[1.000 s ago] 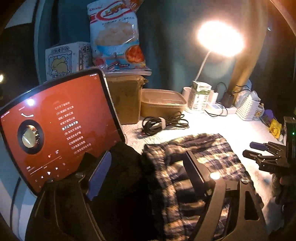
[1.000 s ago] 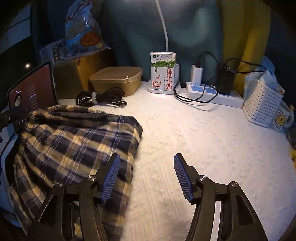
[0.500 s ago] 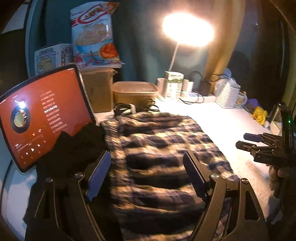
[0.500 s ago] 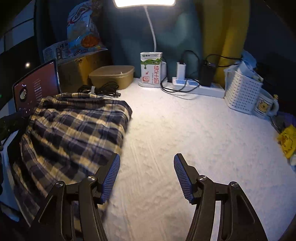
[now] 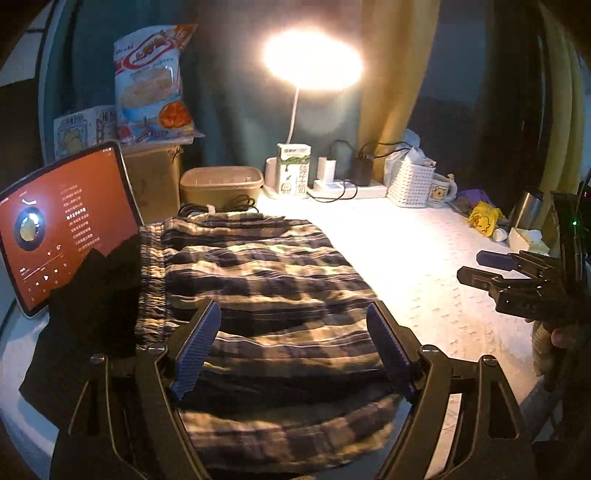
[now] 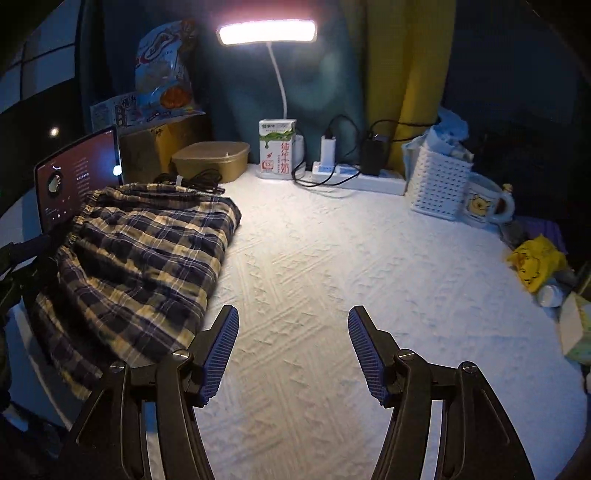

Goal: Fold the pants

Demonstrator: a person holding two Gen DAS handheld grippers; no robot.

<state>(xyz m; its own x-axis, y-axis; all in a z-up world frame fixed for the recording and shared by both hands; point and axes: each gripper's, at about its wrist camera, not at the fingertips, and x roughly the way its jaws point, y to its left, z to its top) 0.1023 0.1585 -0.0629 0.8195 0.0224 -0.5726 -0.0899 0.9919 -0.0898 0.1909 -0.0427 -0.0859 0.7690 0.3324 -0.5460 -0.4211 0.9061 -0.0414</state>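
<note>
The plaid pants (image 5: 258, 280) lie folded in a thick stack on the left side of the white table (image 5: 424, 266); they also show in the right wrist view (image 6: 144, 258). My left gripper (image 5: 293, 343) is open and empty, hovering over the near edge of the pants. My right gripper (image 6: 293, 350) is open and empty over bare table to the right of the pants. It shows from the side in the left wrist view (image 5: 491, 266), at the right edge.
A lit tablet (image 5: 62, 229) stands left of the pants, with a black cloth (image 5: 92, 295) in front. At the back are a lamp (image 6: 267, 31), milk carton (image 6: 277, 147), brown container (image 6: 210, 160), coiled cable (image 6: 195, 179), power strip (image 6: 354, 175), white basket (image 6: 439, 184) and mug (image 6: 487, 205).
Both grippers have drawn back toward the near edge and risen, so more of the table shows. The pants stay in place. Both grippers stay open.
</note>
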